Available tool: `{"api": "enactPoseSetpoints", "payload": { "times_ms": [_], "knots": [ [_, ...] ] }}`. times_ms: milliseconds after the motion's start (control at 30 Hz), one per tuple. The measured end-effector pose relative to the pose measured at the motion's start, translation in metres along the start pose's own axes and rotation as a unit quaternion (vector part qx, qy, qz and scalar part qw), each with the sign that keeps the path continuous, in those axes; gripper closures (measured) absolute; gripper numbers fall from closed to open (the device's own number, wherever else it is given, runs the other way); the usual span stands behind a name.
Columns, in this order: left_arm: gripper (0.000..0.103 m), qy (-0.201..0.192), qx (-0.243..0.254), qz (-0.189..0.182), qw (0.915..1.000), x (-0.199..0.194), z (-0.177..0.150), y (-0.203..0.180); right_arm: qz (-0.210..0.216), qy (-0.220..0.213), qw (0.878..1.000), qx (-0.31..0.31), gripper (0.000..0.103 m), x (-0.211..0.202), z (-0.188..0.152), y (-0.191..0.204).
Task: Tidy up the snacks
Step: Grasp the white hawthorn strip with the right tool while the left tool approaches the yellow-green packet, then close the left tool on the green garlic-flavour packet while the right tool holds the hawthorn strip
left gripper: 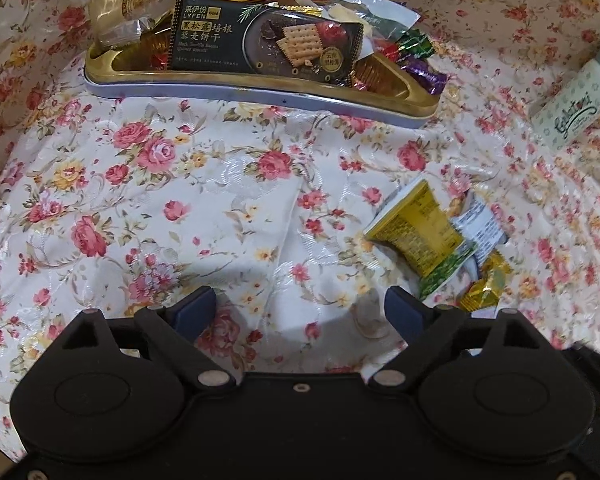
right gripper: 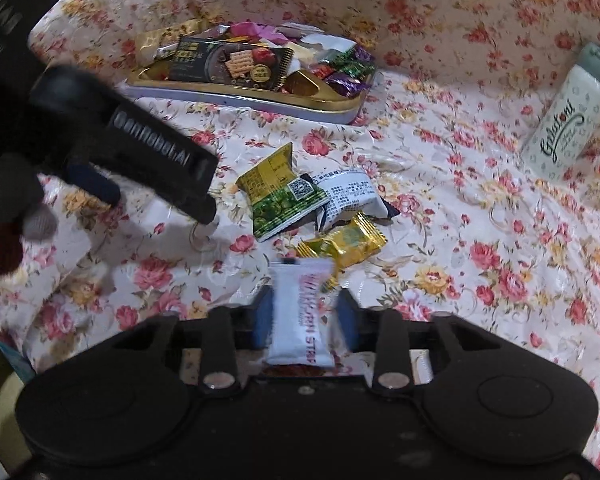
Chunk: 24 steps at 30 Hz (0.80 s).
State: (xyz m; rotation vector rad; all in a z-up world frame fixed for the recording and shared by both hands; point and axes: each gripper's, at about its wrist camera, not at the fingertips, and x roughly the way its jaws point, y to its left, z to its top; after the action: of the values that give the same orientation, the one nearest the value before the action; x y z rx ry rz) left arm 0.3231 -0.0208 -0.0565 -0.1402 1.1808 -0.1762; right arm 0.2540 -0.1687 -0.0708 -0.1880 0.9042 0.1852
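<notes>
A gold tray (left gripper: 260,80) (right gripper: 332,98) piled with wrapped snacks, a black cracker packet (left gripper: 264,38) on top, sits at the back of the floral cloth. Loose on the cloth lie a yellow-green packet (left gripper: 416,232) (right gripper: 284,196), a white packet (right gripper: 352,196) and a small gold packet (right gripper: 346,242) (left gripper: 484,288). My left gripper (left gripper: 300,312) is open and empty, to the left of the loose packets; it also shows in the right wrist view (right gripper: 140,176). My right gripper (right gripper: 306,320) is shut on a white snack packet (right gripper: 300,316), held just in front of the loose pile.
A pale green and white tin (left gripper: 576,100) (right gripper: 568,116) lies at the right. The floral cloth (left gripper: 180,200) covers the whole surface and rises behind the tray.
</notes>
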Motion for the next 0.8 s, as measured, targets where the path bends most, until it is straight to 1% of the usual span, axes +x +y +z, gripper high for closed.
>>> {"api": "enactPoseSetpoints", "payload": {
  "times_ms": [67, 300, 400, 500, 667, 800],
  "knots": [
    [0.015, 0.004, -0.003, -0.01, 0.9999, -0.001, 0.003, -0.001, -0.008, -0.004, 1.0, -0.01, 0.08, -0.003, -0.004, 0.0],
    [0.016, 0.0, 0.003, 0.001, 1.0, -0.004, 0.014, -0.017, -0.033, -0.016, 0.999, 0.002, 0.08, -0.009, -0.016, -0.018],
    [0.016, -0.002, 0.004, 0.002, 1.0, -0.005, 0.019, -0.026, -0.059, -0.031, 0.998, 0.0, 0.08, -0.009, -0.023, -0.029],
    [0.016, -0.006, 0.009, 0.003, 0.9999, -0.006, 0.023, -0.037, -0.069, -0.045, 0.997, 0.01, 0.08, -0.007, -0.027, -0.043],
    [0.016, -0.014, 0.003, -0.002, 0.9999, -0.007, 0.03, -0.051, -0.068, -0.066, 0.994, 0.052, 0.08, -0.003, -0.032, -0.066],
    [0.016, -0.016, -0.005, -0.002, 0.9999, -0.004, 0.037, -0.06, -0.061, -0.087, 0.992, 0.064, 0.079, 0.0, -0.036, -0.077]
  ]
}}
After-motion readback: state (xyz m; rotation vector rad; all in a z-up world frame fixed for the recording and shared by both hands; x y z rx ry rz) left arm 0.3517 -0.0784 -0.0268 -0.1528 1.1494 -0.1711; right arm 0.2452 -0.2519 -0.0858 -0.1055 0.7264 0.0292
